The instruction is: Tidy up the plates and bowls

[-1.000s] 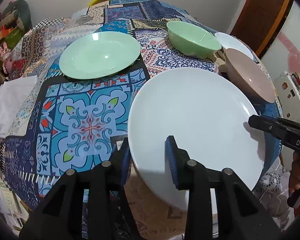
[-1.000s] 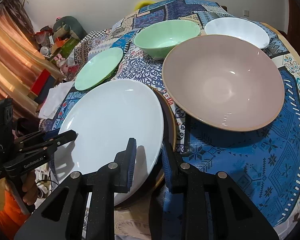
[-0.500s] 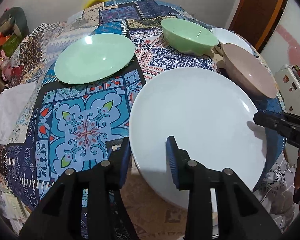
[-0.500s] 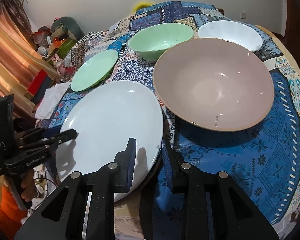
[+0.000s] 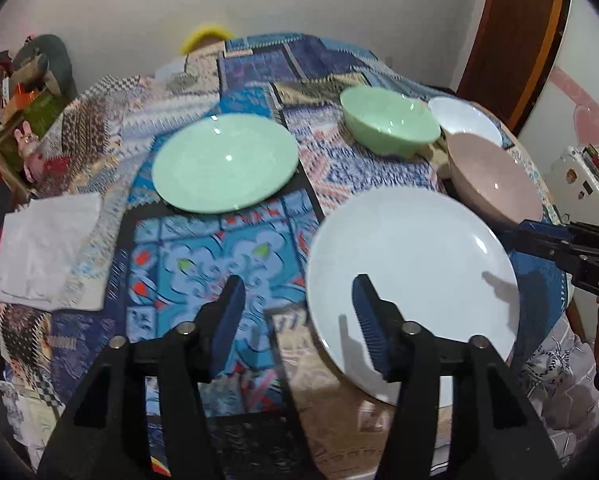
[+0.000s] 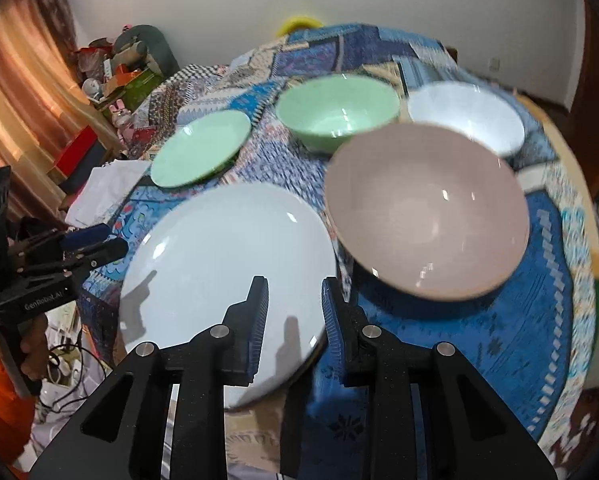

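My left gripper (image 5: pixel 299 320) has its jaws opening, and they stand apart with nothing pressed between the pads; the near-left rim of the large round white plate (image 5: pixel 411 276) lies in the gap, seen from above. That plate sits at the near edge of the table under the blue patterned patchwork tablecloth (image 5: pixel 203 256). My right gripper (image 6: pixel 293 316) has its jaws narrow, straddling the plate's right rim; I cannot tell whether the pads press on it. In the left view my right gripper comes in from the right, just off the plate's far right rim.

Beyond the white plate, to the left, lies a round pale green plate (image 5: pixel 225 162). To the right stands a wide dusty-pink bowl (image 6: pixel 427 208), just beside the white plate. Behind it sit a pale green bowl (image 6: pixel 337 110) and a white bowl (image 6: pixel 467 116), side by side. A folded white cloth (image 5: pixel 39 248) lies at the table's left edge.
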`<state>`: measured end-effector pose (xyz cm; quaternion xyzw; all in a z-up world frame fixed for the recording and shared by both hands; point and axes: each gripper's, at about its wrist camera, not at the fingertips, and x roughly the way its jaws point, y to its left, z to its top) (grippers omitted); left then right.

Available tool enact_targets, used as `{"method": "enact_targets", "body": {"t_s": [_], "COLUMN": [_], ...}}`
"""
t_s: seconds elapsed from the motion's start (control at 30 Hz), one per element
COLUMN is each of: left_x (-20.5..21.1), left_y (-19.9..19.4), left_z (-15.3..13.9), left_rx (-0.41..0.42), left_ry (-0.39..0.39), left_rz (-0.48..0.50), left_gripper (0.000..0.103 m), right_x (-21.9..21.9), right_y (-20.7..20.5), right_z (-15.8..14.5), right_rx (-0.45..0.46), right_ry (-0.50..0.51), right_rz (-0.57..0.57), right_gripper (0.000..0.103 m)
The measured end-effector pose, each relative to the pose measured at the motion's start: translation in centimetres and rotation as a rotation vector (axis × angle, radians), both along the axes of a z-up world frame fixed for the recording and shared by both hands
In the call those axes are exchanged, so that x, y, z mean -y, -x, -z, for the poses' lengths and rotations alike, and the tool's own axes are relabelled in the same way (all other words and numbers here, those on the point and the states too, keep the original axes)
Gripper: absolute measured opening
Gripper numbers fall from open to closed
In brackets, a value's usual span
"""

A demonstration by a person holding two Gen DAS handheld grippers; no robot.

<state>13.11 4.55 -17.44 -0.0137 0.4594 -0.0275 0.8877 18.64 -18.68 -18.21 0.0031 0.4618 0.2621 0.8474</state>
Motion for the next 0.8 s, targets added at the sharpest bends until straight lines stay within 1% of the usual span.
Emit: {"method": "enact_targets", "body": {"t_s": [0.13, 0.23, 0.37, 0.47, 0.6, 0.7, 0.8], "left_x": [-1.7, -3.3, -5.5, -7.2, -9.0, -10.0, -11.3], "left_y": [-0.1, -0.3, -1.1, -2.1, -3.9, -5.7, -7.4], "left_z": [-1.7, -3.0, -3.9, -4.0, -3.4, -2.5, -1.6], "left_rx": [0.053, 0.099, 0.121, 0.121, 0.111, 0.084, 0.055], "left_ry": [-0.02, -0.031, -0.026, -0.016, -0.022, -0.027, -0.002], "left_rz": [-0.032, -0.07, -0.109, -0.139, -0.157, -0.16, -0.17], "left_gripper": [0.063, 0.07, 0.076, 0.077, 0.078, 0.078, 0.078], "right_x": [-1.3, -2.6, -4.8, -6.4, -8.7, -10.0, -11.4], "right_y": [-0.8, -1.8, -3.2, -4.1, -5.5, -6.7, -7.8], "right_z": [-0.8, -1.1, -1.3, -1.3, -1.3, -0.9, -0.5], "right_rx": [0.041, 0.052, 0.06, 0.063, 0.063, 0.043, 0.028], "right_ry": [-0.011, -0.016, -0.01, -0.003, 0.0, -0.01, -0.005], "right_rz": [-0.017, -0.036, -0.068, -0.095, -0.12, -0.132, -0.148], "right_gripper": [0.033, 0.033, 0.033, 0.033, 0.033, 0.033, 0.033]}}
